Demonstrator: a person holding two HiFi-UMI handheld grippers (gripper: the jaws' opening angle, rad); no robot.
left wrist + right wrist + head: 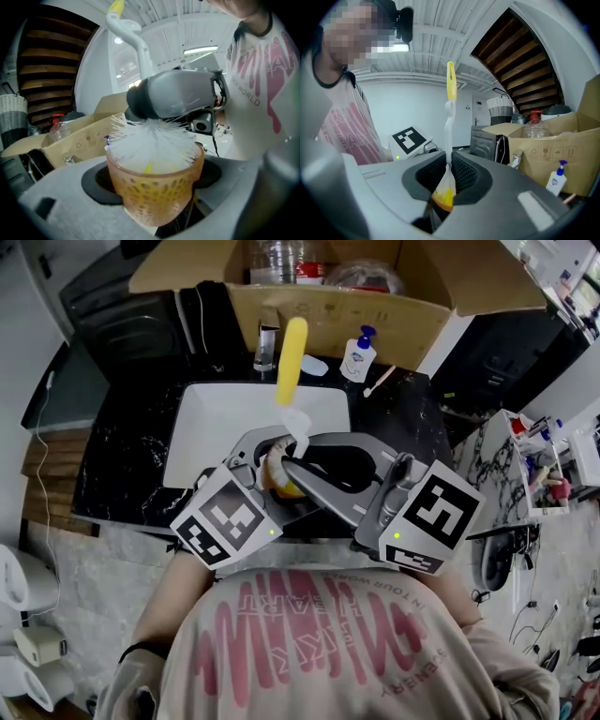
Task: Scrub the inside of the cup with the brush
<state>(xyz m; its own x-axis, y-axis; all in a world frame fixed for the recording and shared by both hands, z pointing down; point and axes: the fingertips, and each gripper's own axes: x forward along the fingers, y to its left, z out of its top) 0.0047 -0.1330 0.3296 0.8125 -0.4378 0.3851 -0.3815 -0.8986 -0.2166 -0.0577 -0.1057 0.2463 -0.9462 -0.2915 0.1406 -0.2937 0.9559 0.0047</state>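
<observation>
Bench note, at the sink.

Left gripper [154,185]: the jaws are closed against the wall of an orange translucent plastic cup with a dotted pattern [157,199], one jaw on each side. The cup sits firmly between them, with its mouth turned up towards the right gripper.

Right gripper [447,171]: the jaws are drawn almost together and clamped on the slim white stem of a bottle brush with white bristles and a yellow handle end [449,119]. The stem rises from between the jaws with the yellow end at the top. An orange patch of the cup shows in the gap just below the grip.

Brush head: it sits in the cup's mouth. The bristles fill the opening and splay out over the rim. The right gripper's grey body hangs close over the bristles, directly above the left gripper's jaws.

From overhead, the two grippers meet jaw to jaw, with their marker cubes on the near side. They are held over the near edge of a white rectangular sink basin [211,418] set in a black marbled counter [122,465].

Beyond the jaw tips, a brown cardboard box [375,320] stands open at the back of the counter. A white soap bottle with a blue pump [357,357] stands just in front of the box, beyond the right gripper's jaws and to the right of the brush's yellow end.
</observation>
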